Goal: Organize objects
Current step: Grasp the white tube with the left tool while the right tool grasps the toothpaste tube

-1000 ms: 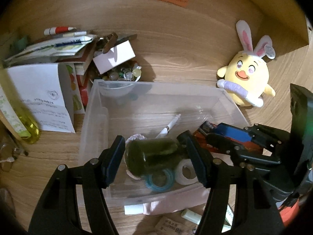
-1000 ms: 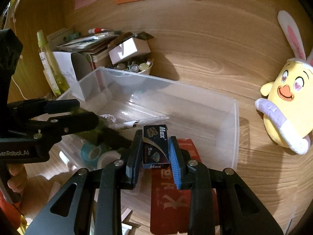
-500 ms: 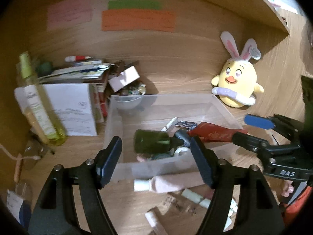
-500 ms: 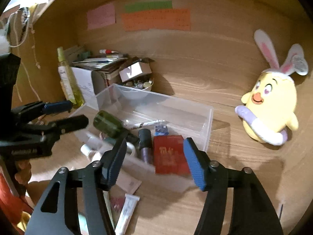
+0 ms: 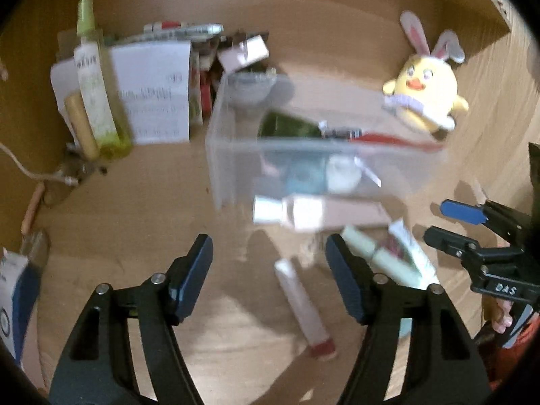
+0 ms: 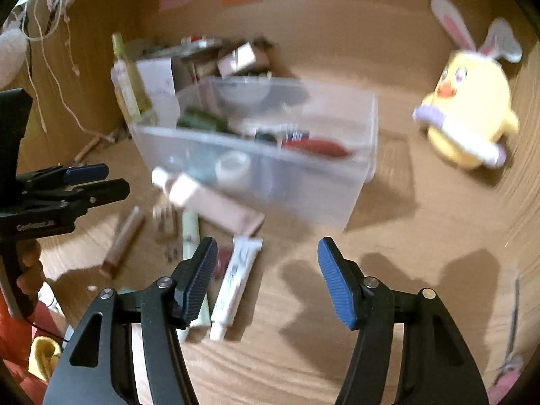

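Observation:
A clear plastic bin stands on the wooden desk and also shows in the right wrist view. It holds a dark green bottle, tape rolls, a red card and small items. My left gripper is open and empty, in front of the bin above loose tubes. A pink tube lies between its fingers' line. My right gripper is open and empty, in front of the bin, with a white tube near its left finger. A large pink tube lies against the bin's front.
A yellow bunny plush sits right of the bin. A tall green spray bottle, papers and boxes stand at the left back. A bowl of small items is behind the bin. A cable lies at left.
Both grippers let go of their objects into the bin: the green bottle and the small blue box. Both opened and pulled back toward the desk's front.

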